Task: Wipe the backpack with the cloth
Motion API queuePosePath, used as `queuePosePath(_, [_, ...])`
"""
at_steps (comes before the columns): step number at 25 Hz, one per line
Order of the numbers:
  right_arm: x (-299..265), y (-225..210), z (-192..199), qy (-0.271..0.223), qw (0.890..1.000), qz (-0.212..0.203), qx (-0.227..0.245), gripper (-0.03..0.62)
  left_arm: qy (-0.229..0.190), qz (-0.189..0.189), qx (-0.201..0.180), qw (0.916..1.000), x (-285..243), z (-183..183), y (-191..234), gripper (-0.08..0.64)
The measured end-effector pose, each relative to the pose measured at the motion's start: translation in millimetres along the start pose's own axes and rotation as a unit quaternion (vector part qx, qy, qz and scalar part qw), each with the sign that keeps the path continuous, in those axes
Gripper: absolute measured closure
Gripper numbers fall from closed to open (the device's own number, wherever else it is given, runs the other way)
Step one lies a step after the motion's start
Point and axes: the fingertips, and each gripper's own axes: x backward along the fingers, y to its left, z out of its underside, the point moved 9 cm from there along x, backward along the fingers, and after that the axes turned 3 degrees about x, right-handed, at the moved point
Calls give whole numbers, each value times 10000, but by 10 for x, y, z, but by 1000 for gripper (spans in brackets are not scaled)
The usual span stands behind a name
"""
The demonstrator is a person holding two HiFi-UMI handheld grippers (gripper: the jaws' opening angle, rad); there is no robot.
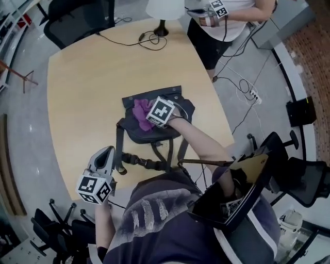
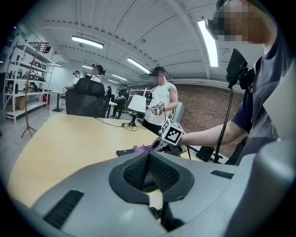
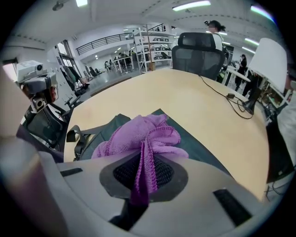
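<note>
One light wooden tabletop (image 1: 87, 93) is seen from above, and a dark backpack (image 1: 138, 135) is laid flat on it close to the near edge, towards the right side, with its straps (image 1: 154, 164) trailed out to that edge. At the far edge a white-shaded lamp (image 1: 164, 10) is stood, with a black cable (image 1: 149, 40) looped on the wood beside it. The right gripper (image 1: 148, 116) is held over the upper part of the backpack, and its jaws are clamped on a fold of the purple cloth (image 1: 140, 114), the rest of which is bunched against the dark fabric ahead of the jaws. The left gripper (image 1: 105, 153) is held at the near edge, left of the straps and apart from the backpack; its jaws are pressed together with nothing between them.
</note>
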Motion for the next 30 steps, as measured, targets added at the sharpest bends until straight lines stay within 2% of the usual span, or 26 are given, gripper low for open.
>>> queuePosePath(4, [160, -256, 351, 243, 9992, 243, -205, 561, 12, 64, -48, 10000, -60, -28, -113, 549])
queuePosePath(7, [284, -366, 524, 214, 9981, 449, -354, 561, 78, 156, -170, 9997, -115, -84, -193, 550])
queuePosePath(11, [400, -394, 566, 201, 9976, 626, -219, 561, 109, 257, -346, 9990, -167, -158, -317, 549])
queuePosePath(15, [591, -578, 745, 280, 9936, 1077, -193, 561, 90, 236, -410, 9988, -162, -169, -415, 549])
queuePosePath(18, [757, -749, 922, 449, 9877, 1495, -134, 561, 76, 174, -388, 9991, -127, -121, -474, 549])
queuePosePath(21, [941, -899, 1187, 708, 9811, 1753, -405, 561, 60, 166, -383, 9991, -116, -60, -559, 549])
queuePosePath(24, [1235, -1078, 1385, 809, 9681, 2303, -570, 561, 23, 167, -398, 9991, -96, -42, -613, 549])
queuePosePath(27, [1615, -1152, 1444, 451, 9560, 2817, -685, 561, -7, 121, -346, 9993, -81, -2, -606, 549])
queuePosePath(30, [1748, -979, 1451, 325, 9515, 3033, -403, 561, 5, 127, -305, 9995, -93, 61, -627, 549])
